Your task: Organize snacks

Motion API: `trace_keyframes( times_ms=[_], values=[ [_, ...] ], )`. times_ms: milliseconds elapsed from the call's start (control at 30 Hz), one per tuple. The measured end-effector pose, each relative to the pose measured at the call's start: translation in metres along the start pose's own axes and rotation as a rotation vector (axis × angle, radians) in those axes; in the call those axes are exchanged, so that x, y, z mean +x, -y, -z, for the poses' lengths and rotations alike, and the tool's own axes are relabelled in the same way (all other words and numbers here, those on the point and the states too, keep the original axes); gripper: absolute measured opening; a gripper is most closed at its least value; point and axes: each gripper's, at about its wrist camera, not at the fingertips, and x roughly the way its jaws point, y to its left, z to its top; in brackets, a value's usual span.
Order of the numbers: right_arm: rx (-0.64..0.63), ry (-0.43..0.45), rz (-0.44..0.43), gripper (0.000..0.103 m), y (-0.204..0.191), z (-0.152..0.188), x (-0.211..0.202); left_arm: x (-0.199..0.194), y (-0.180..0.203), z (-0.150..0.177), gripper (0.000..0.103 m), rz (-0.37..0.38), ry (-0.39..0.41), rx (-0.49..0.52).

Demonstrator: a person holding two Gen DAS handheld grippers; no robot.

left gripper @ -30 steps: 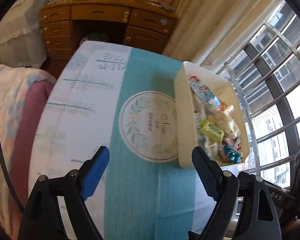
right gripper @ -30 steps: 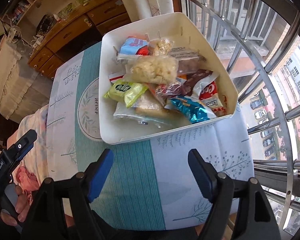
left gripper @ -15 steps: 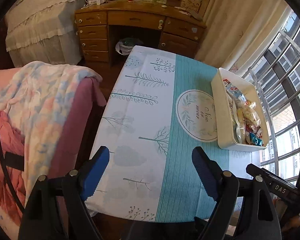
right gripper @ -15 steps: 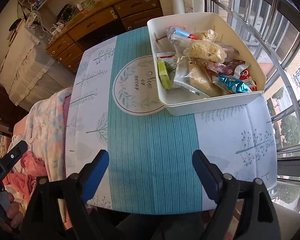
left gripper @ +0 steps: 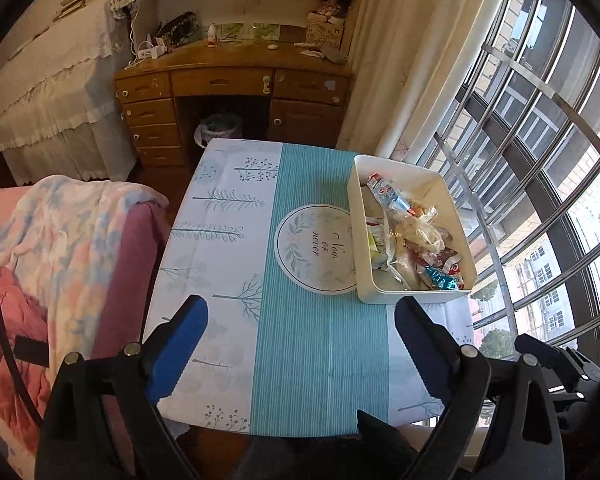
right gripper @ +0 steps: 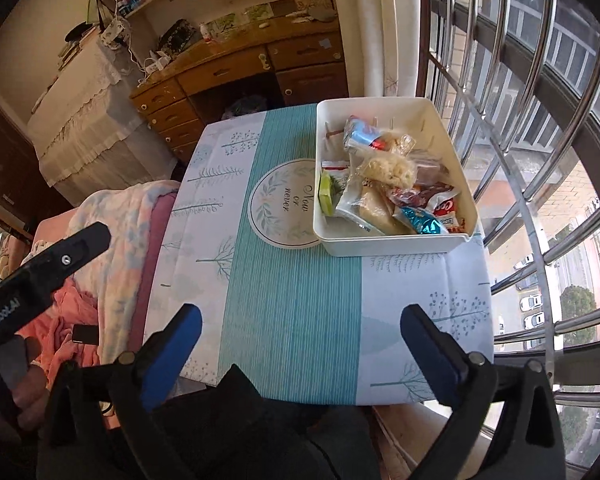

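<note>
Evidently the sorting looks finished: both tongs empty, spread wide.
Left tongs [left gripper: 300,334] and right tongs [right gripper: 300,330], jaws just opened further, hover above the counter [right gripper: 292,304]; wrapped snacks [right gripper: 384,184] fill the white rectangular plastic bin [right gripper: 396,244] ahead, rightward; next, likely withdraw.

I'm seeing the table [left gripper: 228,264] wearing a teal-striped tree-print cloth [right gripper: 292,300], with the white snack bin [right gripper: 392,245] sitting at its window-side edge

The box [right gripper: 396,240] wall hides the lower snacks [right gripper: 384,184]; their labels are too small to read, and the left tool [right gripper: 32,276] is cut off by the frame edge
</note>
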Motion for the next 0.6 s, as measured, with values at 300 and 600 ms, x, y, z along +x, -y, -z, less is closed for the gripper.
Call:
trace_keyframes(
  times_ms=[300, 600],
  values=[
    [0.004, 0.100, 0.032, 0.103, 0.008, 0.006, -0.023, -0.002, 0.018, 0.008, 0.102, -0.085, 0.035, -0.004],
    [0.029, 0.155, 0.019, 0.103, 0.010, 0.005, -0.015, 0.003, 0.028, 0.014, 0.102, -0.128, 0.078, 0.026]
  ],
)
